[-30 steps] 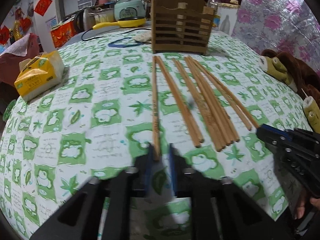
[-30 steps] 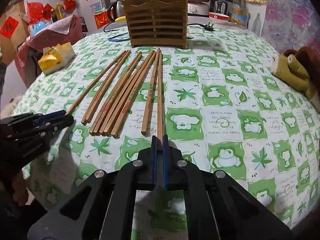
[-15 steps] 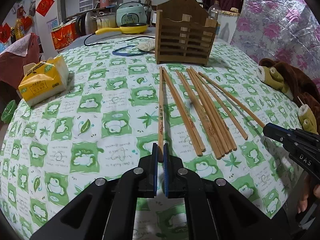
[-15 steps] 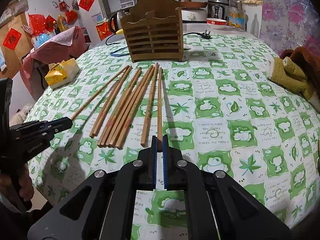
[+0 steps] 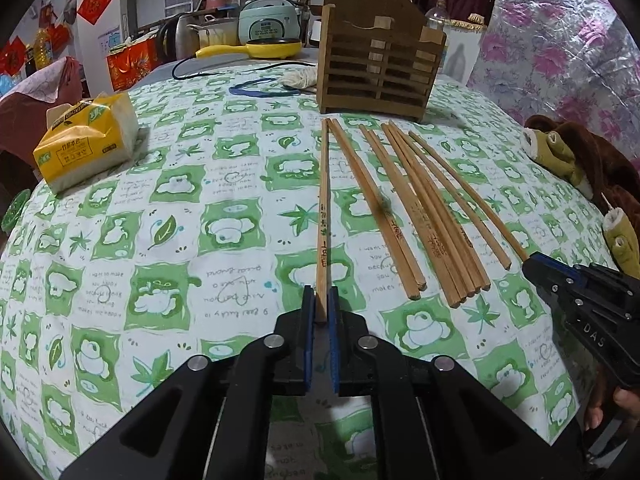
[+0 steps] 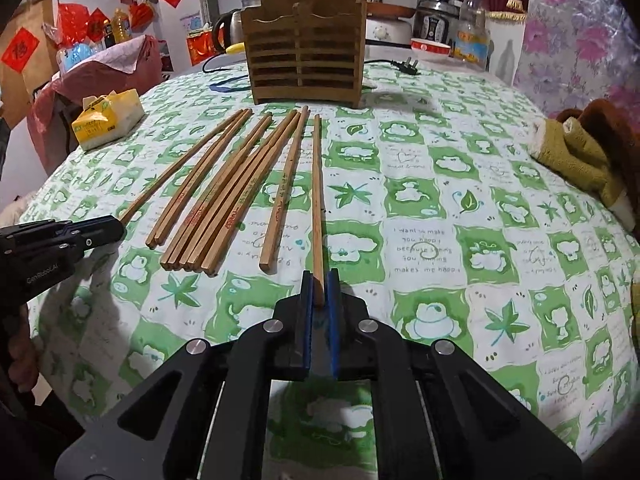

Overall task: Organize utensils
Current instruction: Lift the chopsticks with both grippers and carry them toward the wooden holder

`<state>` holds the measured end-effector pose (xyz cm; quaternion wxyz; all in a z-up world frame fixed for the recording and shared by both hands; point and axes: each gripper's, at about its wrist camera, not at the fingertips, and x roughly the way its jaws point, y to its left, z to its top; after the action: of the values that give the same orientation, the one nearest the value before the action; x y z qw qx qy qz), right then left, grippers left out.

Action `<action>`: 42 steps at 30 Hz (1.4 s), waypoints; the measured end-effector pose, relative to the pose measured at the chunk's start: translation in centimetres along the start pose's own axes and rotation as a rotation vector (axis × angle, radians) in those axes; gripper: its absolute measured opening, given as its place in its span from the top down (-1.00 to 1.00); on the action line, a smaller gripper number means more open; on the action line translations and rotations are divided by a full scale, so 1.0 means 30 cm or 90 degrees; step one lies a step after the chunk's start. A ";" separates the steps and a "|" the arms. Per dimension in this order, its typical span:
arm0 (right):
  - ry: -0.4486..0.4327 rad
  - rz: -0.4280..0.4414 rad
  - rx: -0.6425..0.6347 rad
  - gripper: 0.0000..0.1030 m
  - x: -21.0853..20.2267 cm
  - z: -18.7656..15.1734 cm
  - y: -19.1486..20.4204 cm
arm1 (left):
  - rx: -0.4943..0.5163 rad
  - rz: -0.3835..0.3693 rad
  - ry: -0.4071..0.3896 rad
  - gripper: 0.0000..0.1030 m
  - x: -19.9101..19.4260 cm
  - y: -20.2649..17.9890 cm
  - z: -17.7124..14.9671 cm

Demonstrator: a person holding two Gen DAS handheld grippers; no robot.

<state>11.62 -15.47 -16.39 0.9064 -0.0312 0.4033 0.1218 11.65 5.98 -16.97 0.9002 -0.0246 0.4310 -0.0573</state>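
Both grippers, left gripper (image 5: 319,306) and right gripper (image 6: 319,290), are each pinching one chopstick (image 5: 323,216) (image 6: 317,196) by its tip low in frame, risking pivoting or slipping before the holder (image 5: 378,70).

Left claw (image 5: 320,308) and right claw (image 6: 320,292): matte black frames, blue finger pads, silver round screws; white lettering at three o'clock; bare fingertips below.

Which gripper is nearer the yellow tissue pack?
Left. The left gripper holds the leftmost chopstick, on the side of the tissue pack; the right gripper holds the rightmost chopstick, farther away.
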 end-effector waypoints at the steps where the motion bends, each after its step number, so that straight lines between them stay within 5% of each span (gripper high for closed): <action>1: -0.003 -0.005 -0.002 0.80 0.001 0.000 0.002 | -0.001 -0.005 -0.001 0.73 0.000 -0.002 -0.001; 3: -0.005 -0.013 -0.006 0.75 0.001 0.000 0.007 | 0.007 -0.009 -0.002 0.53 -0.001 -0.016 -0.003; 7: -0.011 -0.016 0.001 0.74 0.000 -0.005 0.005 | 0.012 -0.002 -0.006 0.46 0.002 -0.032 -0.005; 10: -0.007 -0.002 0.025 0.82 -0.001 -0.001 -0.012 | -0.005 0.001 -0.006 0.89 0.004 -0.014 -0.003; 16: -0.001 0.019 0.047 0.89 -0.029 0.017 -0.034 | 0.007 0.005 -0.008 0.89 -0.022 -0.021 0.014; 32: -0.103 0.052 0.059 0.89 -0.259 0.206 -0.087 | 0.074 0.001 -0.131 0.89 -0.309 -0.064 0.205; 42: -0.150 0.055 0.027 0.89 -0.363 0.353 -0.090 | 0.120 -0.048 -0.094 0.89 -0.358 -0.068 0.318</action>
<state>12.91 -18.59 -1.34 0.9418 0.0200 0.2976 0.1548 12.23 5.23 -2.49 0.9249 0.0401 0.3552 -0.1293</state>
